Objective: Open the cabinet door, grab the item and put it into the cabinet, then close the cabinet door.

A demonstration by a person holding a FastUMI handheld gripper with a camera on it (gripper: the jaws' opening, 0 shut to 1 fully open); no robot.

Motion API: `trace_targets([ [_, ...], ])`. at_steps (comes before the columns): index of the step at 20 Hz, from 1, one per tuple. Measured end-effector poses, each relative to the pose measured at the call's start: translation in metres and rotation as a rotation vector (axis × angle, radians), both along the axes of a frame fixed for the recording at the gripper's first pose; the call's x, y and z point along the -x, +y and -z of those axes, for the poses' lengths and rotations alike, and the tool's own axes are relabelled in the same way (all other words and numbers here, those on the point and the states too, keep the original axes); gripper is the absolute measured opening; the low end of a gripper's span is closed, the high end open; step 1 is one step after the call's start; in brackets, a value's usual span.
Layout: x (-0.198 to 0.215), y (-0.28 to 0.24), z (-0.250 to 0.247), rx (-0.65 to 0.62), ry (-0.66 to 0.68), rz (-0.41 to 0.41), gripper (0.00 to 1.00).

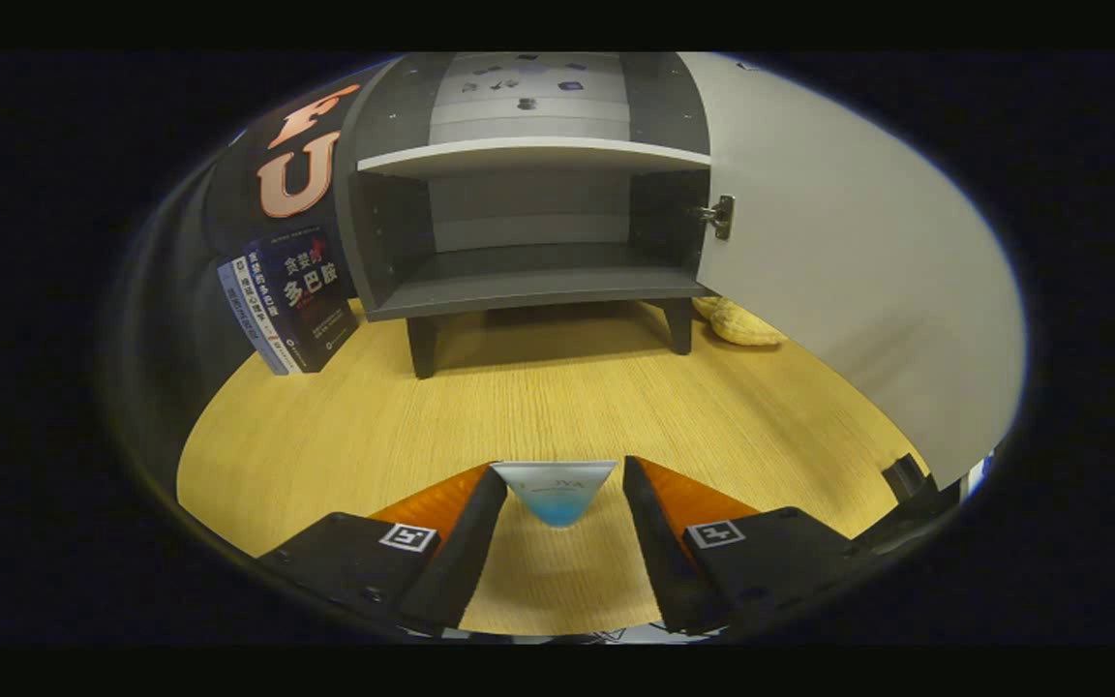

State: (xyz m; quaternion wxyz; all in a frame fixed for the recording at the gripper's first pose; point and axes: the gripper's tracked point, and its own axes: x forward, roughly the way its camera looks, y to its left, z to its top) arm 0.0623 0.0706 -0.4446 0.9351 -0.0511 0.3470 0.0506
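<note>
Tube [556, 494], a small white-and-blue one, sits between my gripper [557, 503] fingers, which look pressed against its two sides near the wide crimped end; I judge it light, soft and squashable, so I grip gently, cabinet [528, 290] open far ahead.

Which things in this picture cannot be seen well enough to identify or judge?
- Item between the gripper fingers: its lower part is hidden, so the kind of item and the contact with the fingers are uncertain.
- Yellow object beside the cabinet: partly covered by the open door.
- Small things above the cabinet's shelf: too small to identify.
</note>
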Motion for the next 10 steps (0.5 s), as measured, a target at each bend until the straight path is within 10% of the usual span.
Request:
trace_targets([
  [3, 0.000, 0.001, -0.004, 0.008, 0.003, -0.008, 0.65],
  [10, -0.014, 0.013, -0.068, -0.009, -0.040, -0.027, 0.65],
])
